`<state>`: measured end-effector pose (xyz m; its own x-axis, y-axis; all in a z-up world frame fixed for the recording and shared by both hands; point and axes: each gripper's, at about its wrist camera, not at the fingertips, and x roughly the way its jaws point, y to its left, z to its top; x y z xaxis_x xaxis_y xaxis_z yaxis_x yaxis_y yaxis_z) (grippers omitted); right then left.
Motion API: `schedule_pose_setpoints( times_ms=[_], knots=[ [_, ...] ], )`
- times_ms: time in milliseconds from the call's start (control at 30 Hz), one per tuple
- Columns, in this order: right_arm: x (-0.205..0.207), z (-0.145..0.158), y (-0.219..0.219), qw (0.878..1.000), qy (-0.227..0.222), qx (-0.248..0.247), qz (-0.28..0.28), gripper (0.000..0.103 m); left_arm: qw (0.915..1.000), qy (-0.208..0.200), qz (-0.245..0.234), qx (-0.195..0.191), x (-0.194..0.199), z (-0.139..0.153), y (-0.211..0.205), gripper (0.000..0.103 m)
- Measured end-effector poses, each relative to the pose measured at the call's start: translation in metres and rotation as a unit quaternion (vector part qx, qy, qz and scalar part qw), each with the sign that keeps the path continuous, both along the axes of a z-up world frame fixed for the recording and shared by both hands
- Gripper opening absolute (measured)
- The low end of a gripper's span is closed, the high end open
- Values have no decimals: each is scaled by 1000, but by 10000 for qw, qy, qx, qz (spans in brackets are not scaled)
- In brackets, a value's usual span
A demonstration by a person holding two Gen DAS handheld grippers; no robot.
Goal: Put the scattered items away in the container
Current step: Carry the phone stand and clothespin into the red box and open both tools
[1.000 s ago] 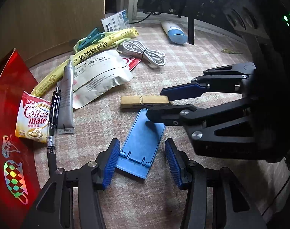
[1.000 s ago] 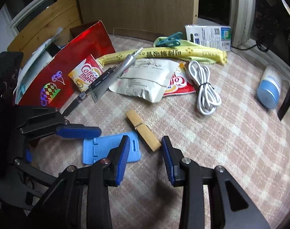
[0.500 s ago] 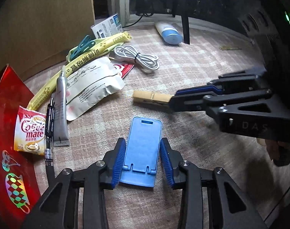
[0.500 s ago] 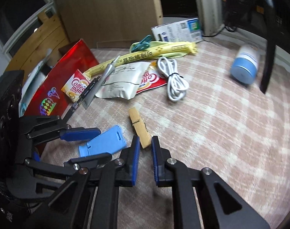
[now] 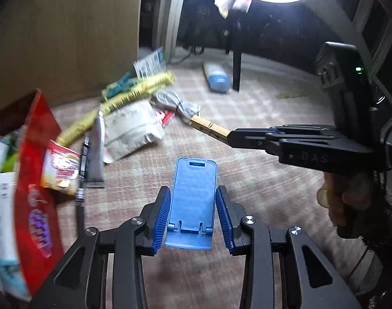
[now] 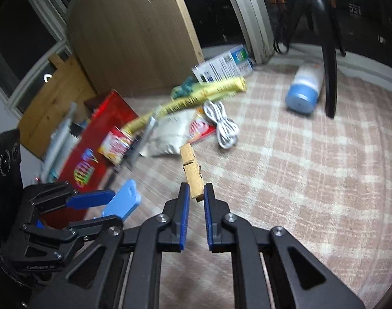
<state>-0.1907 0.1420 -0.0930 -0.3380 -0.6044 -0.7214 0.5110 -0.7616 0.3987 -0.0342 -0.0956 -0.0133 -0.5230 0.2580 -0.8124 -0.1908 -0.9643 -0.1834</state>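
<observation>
Above the checked cloth [image 6: 312, 170], both grippers hang level, gripping loads.

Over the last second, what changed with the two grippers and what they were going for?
Both closed and lifted: the left gripper shut on the blue phone stand, the right gripper on the wooden clothespin, and both items are now off the checked cloth. The white cable, sachets and red container stayed put.
</observation>
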Motion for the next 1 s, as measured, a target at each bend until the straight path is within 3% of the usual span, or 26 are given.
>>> schedule_pose_setpoints(
  times_ms=[300, 633, 1000],
  knots=[
    [13, 40, -31, 9990, 319, -177, 273, 11, 9981, 405, 456, -36, 42, 47, -47, 34],
    [24, 64, -70, 9968, 532, -273, 525, 11, 9912, 642, 1148, -145, 95, 66, -108, 34],
    [17, 90, -138, 9918, 799, -301, 951, 11, 9693, 707, 2341, -246, 146, 72, -191, 34]
  ],
)
